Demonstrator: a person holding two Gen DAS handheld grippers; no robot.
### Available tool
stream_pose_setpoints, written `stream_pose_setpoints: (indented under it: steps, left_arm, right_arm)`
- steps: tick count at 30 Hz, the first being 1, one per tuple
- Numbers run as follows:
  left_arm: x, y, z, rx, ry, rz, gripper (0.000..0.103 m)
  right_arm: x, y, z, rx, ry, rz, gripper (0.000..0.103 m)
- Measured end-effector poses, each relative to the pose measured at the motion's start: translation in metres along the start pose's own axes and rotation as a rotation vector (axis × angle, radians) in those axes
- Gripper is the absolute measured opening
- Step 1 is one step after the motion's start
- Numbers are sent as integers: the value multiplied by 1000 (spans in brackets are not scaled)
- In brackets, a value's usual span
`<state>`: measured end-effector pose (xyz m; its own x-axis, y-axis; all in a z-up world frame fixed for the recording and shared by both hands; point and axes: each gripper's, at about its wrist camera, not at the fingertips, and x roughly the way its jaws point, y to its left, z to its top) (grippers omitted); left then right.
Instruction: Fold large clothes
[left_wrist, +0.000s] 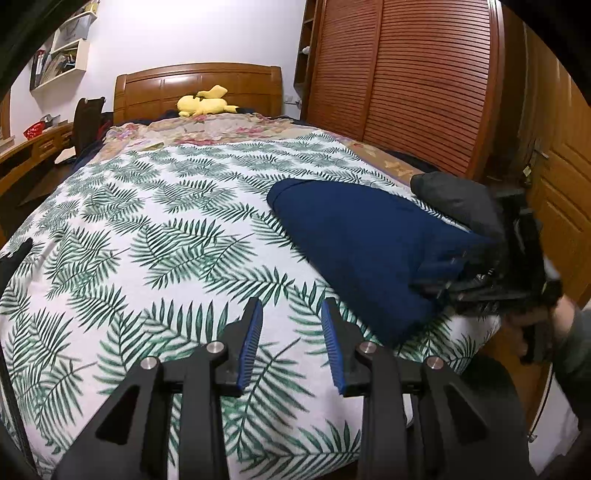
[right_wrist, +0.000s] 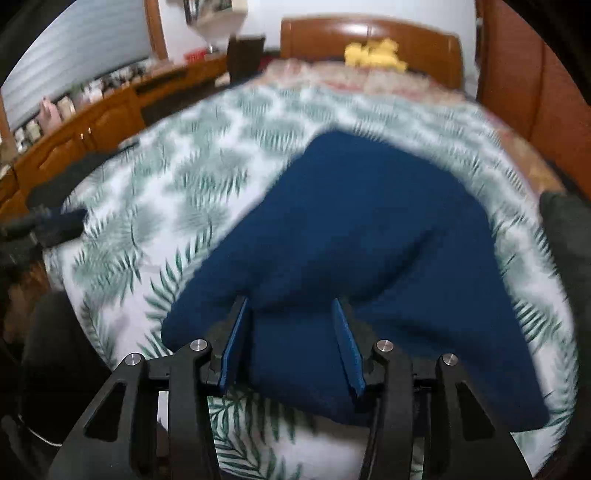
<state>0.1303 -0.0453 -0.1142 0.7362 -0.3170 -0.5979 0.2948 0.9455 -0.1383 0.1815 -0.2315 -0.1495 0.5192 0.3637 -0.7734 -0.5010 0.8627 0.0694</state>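
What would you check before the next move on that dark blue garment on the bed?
1. Folded dark blue fabric garment lies on the leaf-print bedspread: ok.
2. Right claw open, over the garment's near edge: ok.
3. Right pads pressing cloth: not ok, a gap shows on both sides.
4. Left claw open and empty, over bare bedspread: ok.
5. Dark grey bundle beside the garment, touching it or not: cannot tell.
6. Right view sharp enough to judge the fold's neatness: not ok, blurred.

Your navy garment (right_wrist: 369, 221) is matt knit cloth; the leaf-print sheet (left_wrist: 166, 229) smooth cotton; the headboard (left_wrist: 199, 85) glossy wood.
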Motion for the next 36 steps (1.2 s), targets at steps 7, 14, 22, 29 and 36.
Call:
stream_pose_setpoints:
  steps: [7, 14, 22, 29, 36]
  left_arm:
    - [31, -7, 30, 44, -8, -39, 36]
    - [80, -16, 64, 79, 14, -97, 36]
    - [125, -22, 89, 91, 24, -125, 36]
    - [154, -21, 94, 109, 70, -101, 36]
    - [185, -7, 109, 107, 109, -69, 36]
  right_arm:
    - [-6, -5, -5, 51, -31, 27, 46]
    - [-79, -31, -19, 78, -142, -98, 46]
    - [-110, -72, -55, 160, -124, -256, 47]
    - [-73, -89, -75, 218, -88, -225, 47]
    - [-55, -99, -67, 276, -128, -157, 48]
